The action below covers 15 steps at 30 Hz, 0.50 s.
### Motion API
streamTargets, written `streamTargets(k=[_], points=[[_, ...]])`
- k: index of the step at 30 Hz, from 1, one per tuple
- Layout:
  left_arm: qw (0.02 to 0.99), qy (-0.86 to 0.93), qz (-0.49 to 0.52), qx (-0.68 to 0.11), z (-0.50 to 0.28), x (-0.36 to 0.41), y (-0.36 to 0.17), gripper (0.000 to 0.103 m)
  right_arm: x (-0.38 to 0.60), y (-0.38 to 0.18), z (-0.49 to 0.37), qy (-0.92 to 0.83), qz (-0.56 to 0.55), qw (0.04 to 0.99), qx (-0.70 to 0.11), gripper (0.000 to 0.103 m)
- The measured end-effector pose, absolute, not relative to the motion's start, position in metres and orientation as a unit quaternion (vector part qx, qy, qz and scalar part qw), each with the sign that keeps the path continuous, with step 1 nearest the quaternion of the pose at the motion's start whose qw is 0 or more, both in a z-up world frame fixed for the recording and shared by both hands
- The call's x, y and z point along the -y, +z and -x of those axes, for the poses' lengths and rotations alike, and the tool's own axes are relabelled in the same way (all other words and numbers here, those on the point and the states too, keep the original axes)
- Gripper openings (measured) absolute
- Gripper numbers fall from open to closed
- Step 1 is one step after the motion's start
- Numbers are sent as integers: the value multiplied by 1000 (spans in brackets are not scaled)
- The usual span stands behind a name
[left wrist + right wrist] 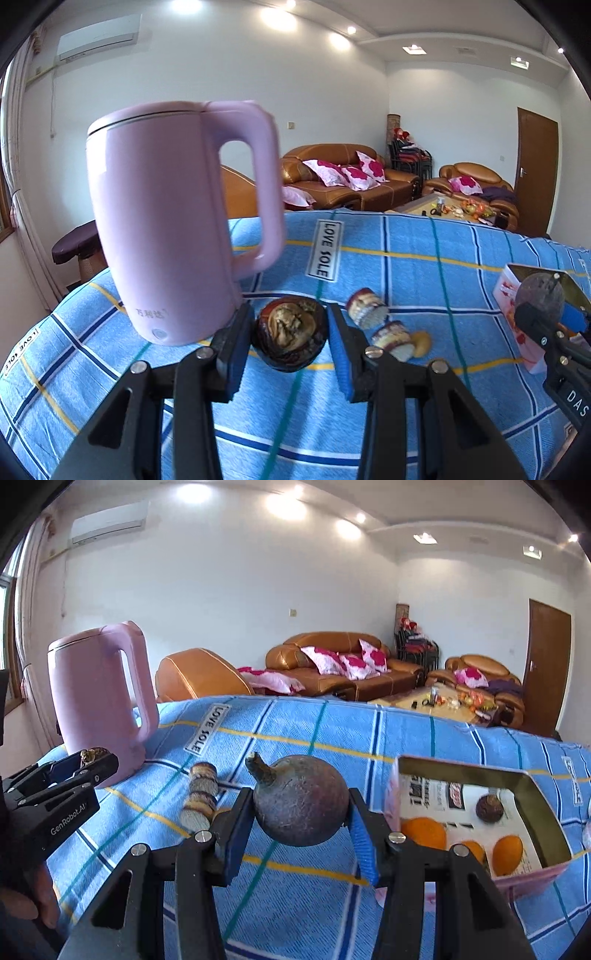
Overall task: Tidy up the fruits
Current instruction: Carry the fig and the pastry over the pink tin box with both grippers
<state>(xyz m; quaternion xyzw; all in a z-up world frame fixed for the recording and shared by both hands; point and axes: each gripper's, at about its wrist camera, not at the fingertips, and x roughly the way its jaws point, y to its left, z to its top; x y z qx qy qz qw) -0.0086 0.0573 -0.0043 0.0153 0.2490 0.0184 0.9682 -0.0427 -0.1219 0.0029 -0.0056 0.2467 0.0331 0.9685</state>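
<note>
Fruit in both: left hand-held gripper (290, 341) clamps a cut mangosteen half (290, 338), flesh facing the camera; right hand-held gripper (301, 821) clamps a whole mangosteen (301, 801), stem tilted up-left, beside the box (532, 794) near the bench's (369, 731) right edge.

Three dark round fruits (301, 799), three oranges (424, 832), two cane pieces (201, 794), one kettle (98, 701), one box (524, 786).

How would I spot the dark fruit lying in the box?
Find the pink kettle on the blue checked cloth; opposite it sits an open box. Among the oranges inside, the dark fruit is the only brownish, rough-skinned ball.
</note>
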Motion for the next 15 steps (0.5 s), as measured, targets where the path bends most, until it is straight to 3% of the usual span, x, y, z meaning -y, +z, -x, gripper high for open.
streamTargets(k=[15], points=[[964,-27,-37,-262,18,12,-3,41,179,2,66,18,-9,966,-256,52]])
